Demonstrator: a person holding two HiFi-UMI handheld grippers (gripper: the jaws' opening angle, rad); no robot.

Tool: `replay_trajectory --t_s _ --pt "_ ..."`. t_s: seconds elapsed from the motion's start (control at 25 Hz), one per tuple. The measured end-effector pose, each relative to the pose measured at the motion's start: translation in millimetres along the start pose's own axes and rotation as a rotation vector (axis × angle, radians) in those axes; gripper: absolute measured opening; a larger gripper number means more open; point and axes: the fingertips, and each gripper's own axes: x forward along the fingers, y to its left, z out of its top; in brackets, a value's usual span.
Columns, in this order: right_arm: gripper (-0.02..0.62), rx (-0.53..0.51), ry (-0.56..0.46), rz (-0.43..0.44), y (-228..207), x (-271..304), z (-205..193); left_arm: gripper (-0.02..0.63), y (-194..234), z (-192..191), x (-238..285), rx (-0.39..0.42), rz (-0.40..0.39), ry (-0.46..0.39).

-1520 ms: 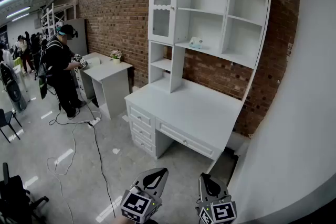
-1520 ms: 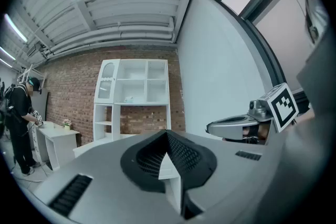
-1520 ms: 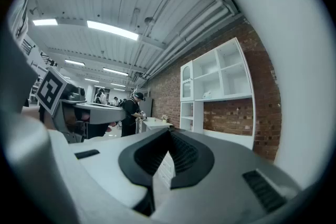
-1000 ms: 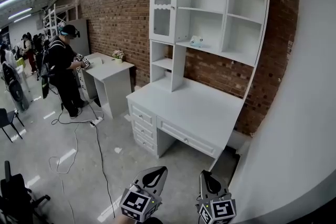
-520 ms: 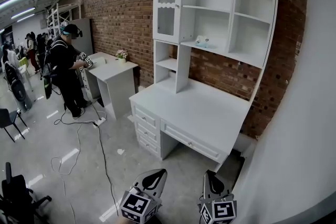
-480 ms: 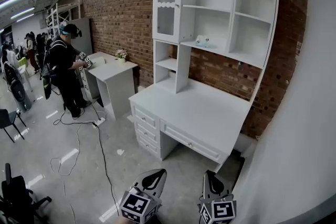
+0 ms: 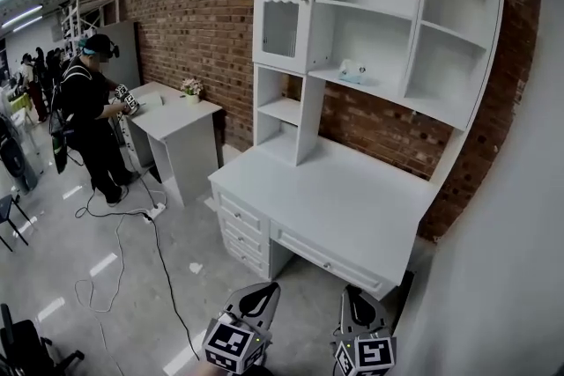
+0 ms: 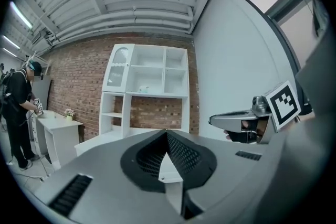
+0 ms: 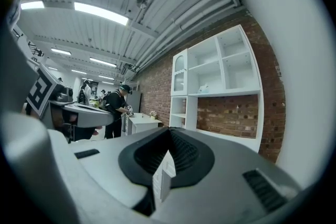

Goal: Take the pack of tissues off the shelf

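Note:
A small pale pack of tissues (image 7: pixel 352 71) lies on the middle shelf of a white desk hutch (image 7: pixel 458 114) against the brick wall. It also shows small in the left gripper view as the pack (image 8: pixel 145 89) and in the right gripper view as the pack (image 9: pixel 204 89). Both grippers hang low at the bottom of the head view, far from the shelf. My left gripper (image 7: pixel 257 298) is shut with nothing held. My right gripper (image 7: pixel 357 305) is shut and empty too.
The white desk (image 7: pixel 335 198) with drawers stands below the hutch. A smaller white table (image 7: pixel 172 114) with a flower pot (image 7: pixel 191 88) is at the left, with a person (image 7: pixel 88 114) beside it. Cables (image 7: pixel 132 233) trail on the grey floor. A white wall (image 7: pixel 511 216) runs along the right.
The view has moved closer to the desk and hutch, which now look larger. Both grippers keep their place at the bottom of the view, still shut.

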Motion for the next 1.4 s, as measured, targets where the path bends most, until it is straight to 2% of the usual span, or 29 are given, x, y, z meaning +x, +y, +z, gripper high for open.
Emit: replay_trajectory --t_s 0.32,0.52,0.76,1.04,1.4 --pt "0.006 0.024 0.006 -0.08 14 120 25 0.003 124 33 57 0.036 -0.048 -0.019" --pt "0.006 0.022 0.012 -0.106 23 169 31 0.003 177 41 78 0.045 -0.074 -0.01" --pt "0.007 0.004 0.033 -0.126 19 211 29 0.003 209 33 108 0.002 -0.086 0.004" --pt "0.006 0.045 0.025 -0.077 -7 272 24 0.003 234 28 168 0.01 -0.09 0.025" --pt "0.008 0.058 -0.014 -0.084 -83 377 36 0.003 271 49 293 0.042 -0.11 0.025"
